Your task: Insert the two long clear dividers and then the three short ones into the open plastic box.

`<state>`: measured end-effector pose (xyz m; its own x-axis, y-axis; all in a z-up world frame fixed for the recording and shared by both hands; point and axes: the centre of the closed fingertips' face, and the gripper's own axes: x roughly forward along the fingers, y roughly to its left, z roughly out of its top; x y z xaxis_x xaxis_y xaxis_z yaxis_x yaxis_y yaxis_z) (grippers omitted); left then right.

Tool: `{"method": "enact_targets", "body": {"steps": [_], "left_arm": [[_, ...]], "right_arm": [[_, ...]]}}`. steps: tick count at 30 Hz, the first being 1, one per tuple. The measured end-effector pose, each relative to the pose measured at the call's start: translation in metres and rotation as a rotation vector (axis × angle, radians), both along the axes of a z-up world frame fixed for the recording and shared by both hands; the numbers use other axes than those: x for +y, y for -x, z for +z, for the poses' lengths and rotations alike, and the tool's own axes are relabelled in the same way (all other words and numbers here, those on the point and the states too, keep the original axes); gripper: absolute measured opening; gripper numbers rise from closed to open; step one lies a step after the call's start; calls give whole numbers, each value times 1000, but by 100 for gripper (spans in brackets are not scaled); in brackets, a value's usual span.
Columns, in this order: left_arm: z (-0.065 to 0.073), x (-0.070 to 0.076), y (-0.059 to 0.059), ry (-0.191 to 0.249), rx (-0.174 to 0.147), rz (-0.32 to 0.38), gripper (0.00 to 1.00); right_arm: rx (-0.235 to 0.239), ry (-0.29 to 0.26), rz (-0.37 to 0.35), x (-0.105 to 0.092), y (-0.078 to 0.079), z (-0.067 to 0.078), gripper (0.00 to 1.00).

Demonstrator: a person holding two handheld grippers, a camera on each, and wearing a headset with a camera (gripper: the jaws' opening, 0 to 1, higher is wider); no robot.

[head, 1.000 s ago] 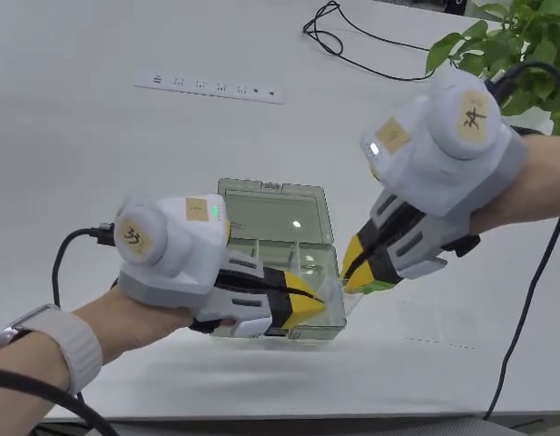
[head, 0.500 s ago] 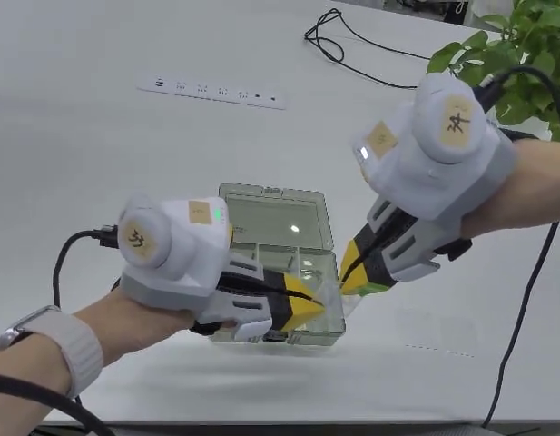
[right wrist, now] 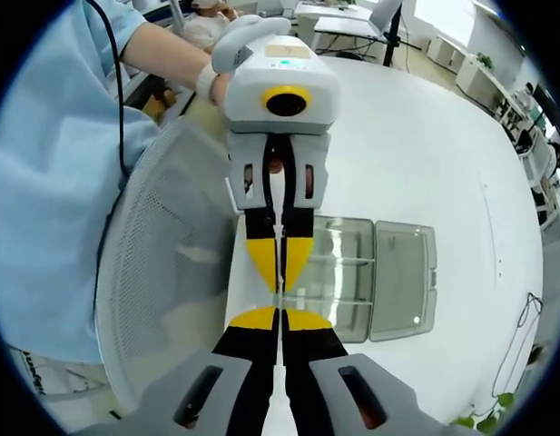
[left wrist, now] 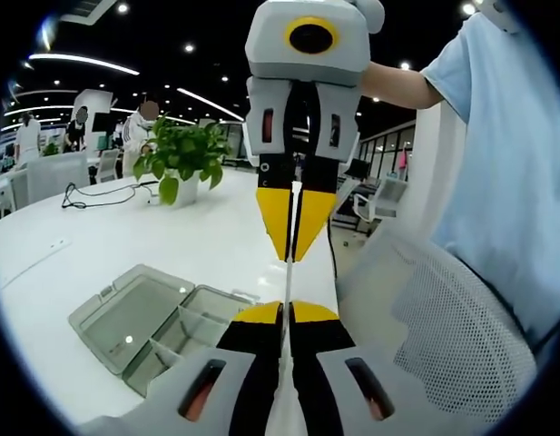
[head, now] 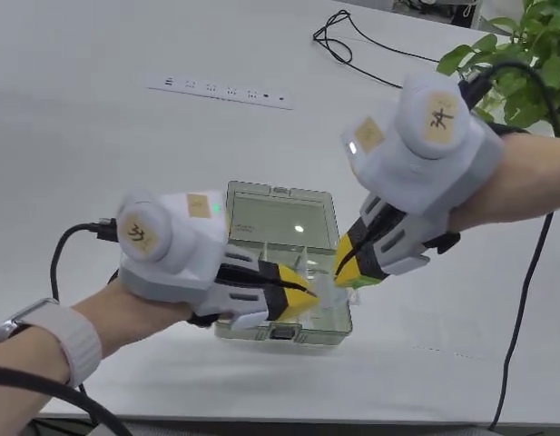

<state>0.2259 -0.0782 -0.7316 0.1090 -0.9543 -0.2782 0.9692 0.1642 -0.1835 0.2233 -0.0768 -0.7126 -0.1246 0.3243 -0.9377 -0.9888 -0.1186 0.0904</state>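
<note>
The open clear plastic box (head: pixel 281 218) lies on the white table, lid flat at the back, and thin dividers stand in its base (left wrist: pixel 184 331). A clear divider (head: pixel 327 289) hangs over the base's right end, held at both ends. My left gripper (head: pixel 309 295) comes in from the left and is shut on it. My right gripper (head: pixel 346 275) comes down from the upper right, shut on its other end. In the left gripper view the divider (left wrist: pixel 287 277) runs edge-on from my left gripper (left wrist: pixel 287 313) to the right gripper (left wrist: pixel 295 252). In the right gripper view, the right gripper (right wrist: pixel 280 318) meets the left gripper (right wrist: pixel 280 277) above the box (right wrist: pixel 402 272).
A white power strip (head: pixel 230 91) lies at the back of the table, with a black cable (head: pixel 352 50) and a potted plant (head: pixel 525 54) at the far right. The table's front edge runs just below the box. A white mesh chair (left wrist: pixel 443 318) stands beside the table.
Both grippers, still holding the divider, have shifted a little left, from beside the box's right edge to over its right end. The head camera has also moved.
</note>
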Motion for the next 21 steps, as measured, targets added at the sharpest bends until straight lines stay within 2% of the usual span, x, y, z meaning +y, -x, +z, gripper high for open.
{"method": "enact_targets", "body": {"steps": [12, 21], "left_arm": [[-8, 22, -7, -30, -29, 64, 22], [-15, 44, -16, -69, -53, 135, 45]], "right_arm": [[-6, 3, -8, 7, -5, -2, 2], [-7, -4, -34, 17, -15, -5, 2]]}}
